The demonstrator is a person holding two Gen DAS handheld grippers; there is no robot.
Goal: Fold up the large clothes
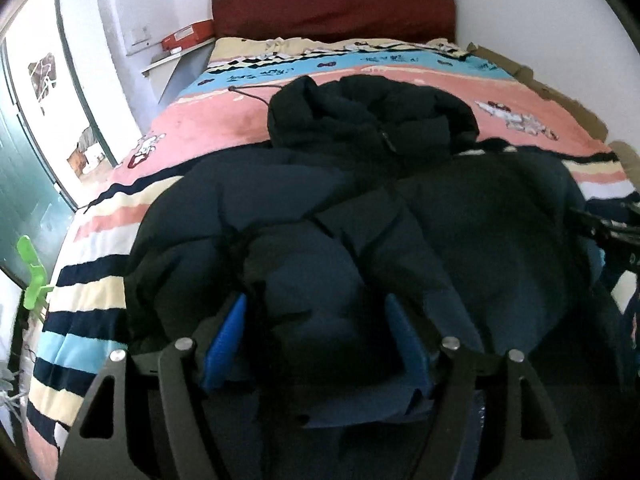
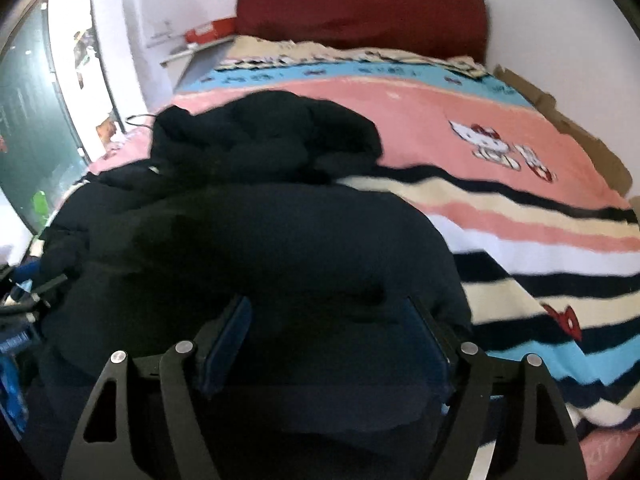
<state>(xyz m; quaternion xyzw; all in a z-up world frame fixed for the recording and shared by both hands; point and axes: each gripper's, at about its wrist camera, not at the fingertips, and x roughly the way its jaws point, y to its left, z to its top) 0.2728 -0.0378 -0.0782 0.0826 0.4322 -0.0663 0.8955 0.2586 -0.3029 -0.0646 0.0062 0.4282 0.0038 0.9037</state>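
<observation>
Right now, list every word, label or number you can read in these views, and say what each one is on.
Nothing can be read.
Dark lettering on the blanket's blue stripe: too blurred.
White label on the red box beside the headboard: too small.
Puffer jacket: no label shows.

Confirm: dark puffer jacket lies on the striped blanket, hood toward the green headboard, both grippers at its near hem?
Headboard is dark red, not green, as the left wrist view shows. Otherwise right: jacket on the blanket, hood toward it.
</observation>
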